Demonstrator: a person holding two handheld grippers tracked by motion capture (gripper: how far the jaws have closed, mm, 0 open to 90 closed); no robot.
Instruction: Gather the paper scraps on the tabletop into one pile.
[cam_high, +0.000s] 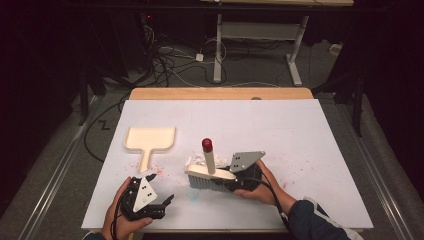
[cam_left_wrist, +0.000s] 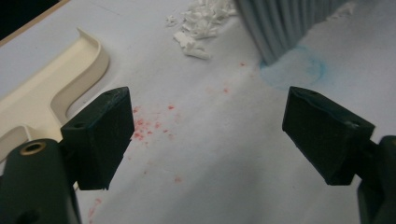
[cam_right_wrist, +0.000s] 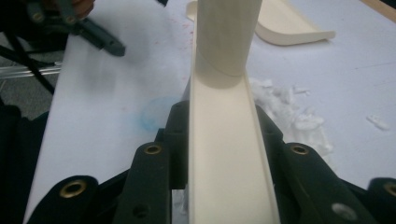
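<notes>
We've got a cream dustpan (cam_high: 150, 138) left of centre, a cream brush (cam_high: 210, 175) with pale grey-blue bristles and a red-tipped handle mid-frame, white paper scraps (cam_left_wrist: 201, 23) at the top, red speckles and a faint blue smudge on the white table (cam_high: 300, 135), plus black grippers.

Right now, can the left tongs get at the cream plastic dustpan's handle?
Probably yes: the left tongs are open, and the cream plastic dustpan has its handle pointing toward them across bare white table.

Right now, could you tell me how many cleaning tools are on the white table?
2. The brush stands bristles down near the front middle, clamped by the right gripper. The cream dustpan lies flat to its left, untouched. Nothing looks hidden.
</notes>
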